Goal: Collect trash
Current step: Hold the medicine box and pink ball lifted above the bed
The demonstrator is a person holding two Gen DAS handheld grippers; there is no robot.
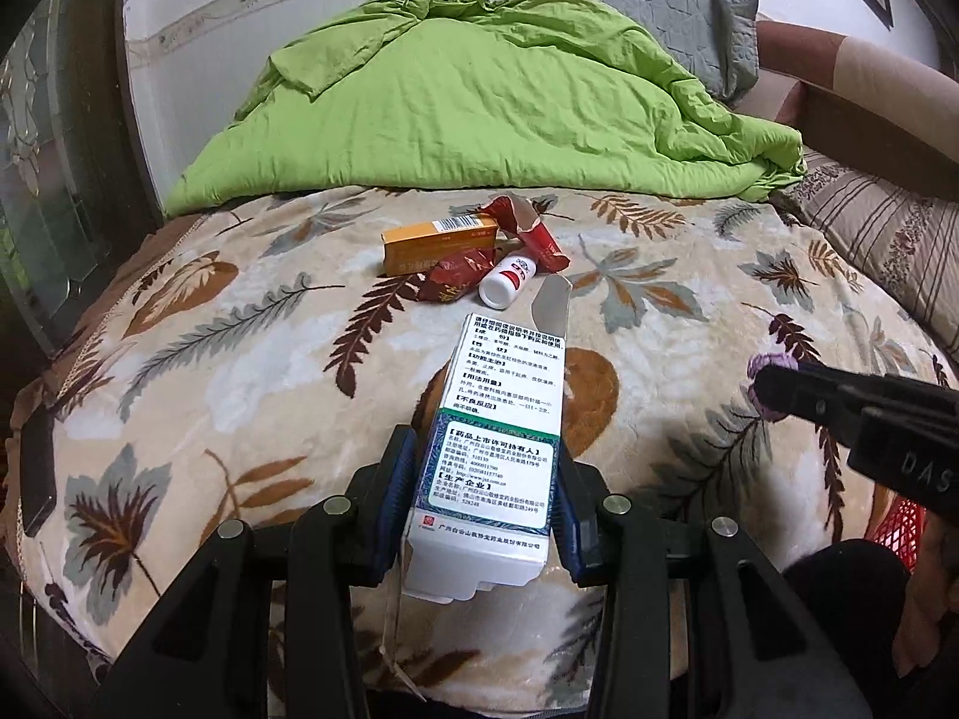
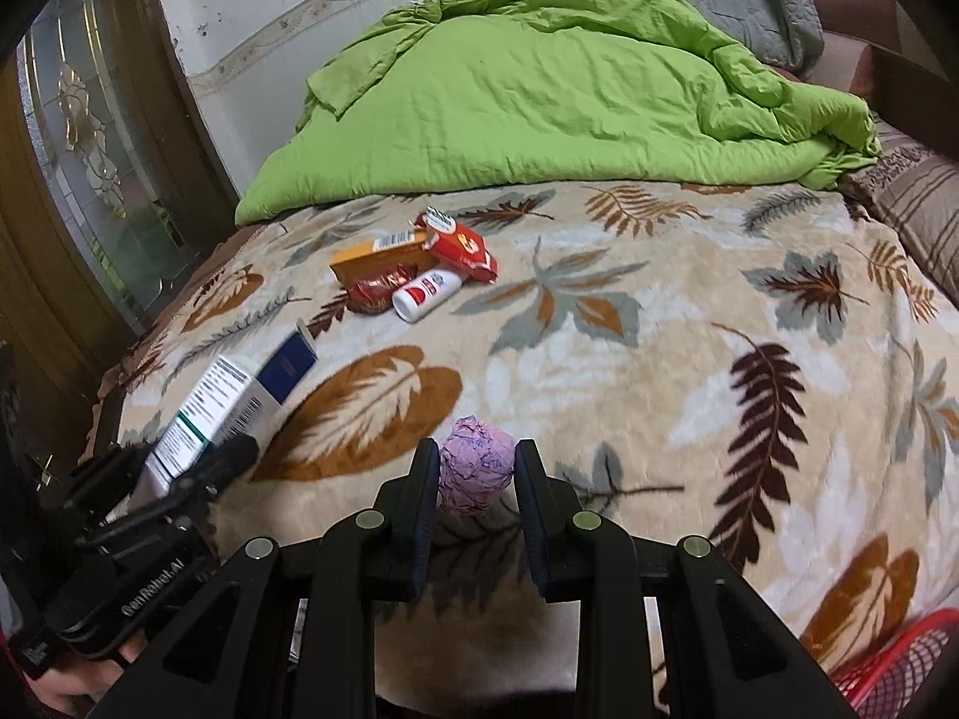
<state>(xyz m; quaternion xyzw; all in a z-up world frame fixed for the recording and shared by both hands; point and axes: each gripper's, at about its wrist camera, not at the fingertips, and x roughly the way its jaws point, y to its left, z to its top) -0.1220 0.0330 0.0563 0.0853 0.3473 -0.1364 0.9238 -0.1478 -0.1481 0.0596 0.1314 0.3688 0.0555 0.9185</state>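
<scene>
Nearest the left wrist camera, left gripper (image 1: 488, 515) clamping a white and green printed cardboard medicine box (image 1: 500, 419), jaws pressing both long sides, box pointing away with its far flap open. In the right wrist view, right gripper (image 2: 478, 479) holding a crumpled lilac paper ball (image 2: 478, 466), jaws narrowed against its two sides, just above the leaf-patterned beige fleece blanket (image 2: 659, 359) covering the bed. Lying farther off in a close cluster on the blanket: an orange cardboard carton (image 1: 440, 242), a torn red cardboard pack (image 1: 536, 233), a crumpled dark red foil wrapper (image 1: 452, 284) and a small white plastic bottle with a red label (image 1: 506, 281), touching or nearly touching one another. Bunching at the far end, a lime green quilt (image 1: 479, 96). Showing at the near right edge, a red mesh basket (image 2: 899, 659).
</scene>
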